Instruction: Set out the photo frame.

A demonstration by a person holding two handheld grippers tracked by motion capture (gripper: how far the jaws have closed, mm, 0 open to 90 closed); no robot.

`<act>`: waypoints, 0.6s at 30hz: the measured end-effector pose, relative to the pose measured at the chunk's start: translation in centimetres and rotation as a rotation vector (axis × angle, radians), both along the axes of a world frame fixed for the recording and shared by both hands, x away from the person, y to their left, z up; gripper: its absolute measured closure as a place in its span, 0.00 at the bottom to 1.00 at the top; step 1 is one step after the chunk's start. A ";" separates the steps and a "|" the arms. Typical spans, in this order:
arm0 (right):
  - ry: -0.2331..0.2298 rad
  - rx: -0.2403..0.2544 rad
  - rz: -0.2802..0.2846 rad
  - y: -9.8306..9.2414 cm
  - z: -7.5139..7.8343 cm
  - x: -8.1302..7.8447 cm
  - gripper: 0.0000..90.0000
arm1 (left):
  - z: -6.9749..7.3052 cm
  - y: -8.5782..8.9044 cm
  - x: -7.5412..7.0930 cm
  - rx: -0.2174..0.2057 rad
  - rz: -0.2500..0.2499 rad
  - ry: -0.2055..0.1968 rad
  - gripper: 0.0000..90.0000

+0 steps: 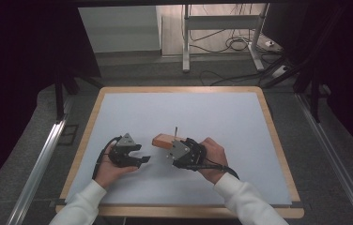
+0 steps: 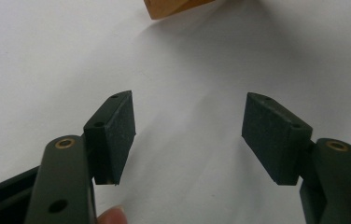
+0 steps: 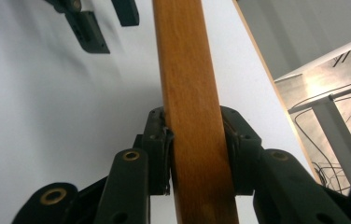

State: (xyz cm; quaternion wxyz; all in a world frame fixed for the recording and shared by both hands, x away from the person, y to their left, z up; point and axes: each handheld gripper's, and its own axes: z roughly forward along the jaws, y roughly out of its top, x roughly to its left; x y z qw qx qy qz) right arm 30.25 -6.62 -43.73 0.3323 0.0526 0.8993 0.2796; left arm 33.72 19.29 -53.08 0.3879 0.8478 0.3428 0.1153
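The high view was dim and slightly soft, its edges at nine and three o'clock nearly black, while the pale table mat [image 1: 184,117] was evenly lit. In the left gripper view, soft shadows fell toward twelve o'clock. The right gripper view showed motion blur toward eleven o'clock.

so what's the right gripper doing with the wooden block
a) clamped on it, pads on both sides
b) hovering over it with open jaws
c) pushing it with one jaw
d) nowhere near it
a: in the right gripper view the right gripper has its pads pressed on both sides of the wooden block.
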 end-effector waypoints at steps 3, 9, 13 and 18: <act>-0.001 0.022 0.004 0.1 0.4 0.3 0.76 | 0.0 0.0 0.0 0.001 0.003 0.001 0.38; 0.066 0.091 0.023 0.1 1.8 0.9 0.77 | -0.1 -0.1 0.0 0.007 0.000 -0.002 0.38; 0.090 0.105 0.033 0.0 2.1 0.7 0.77 | -0.1 0.0 0.0 0.001 0.005 -0.001 0.38; 0.129 0.146 0.061 -0.5 2.7 0.0 0.77 | -0.1 0.0 0.1 0.003 0.005 -0.001 0.38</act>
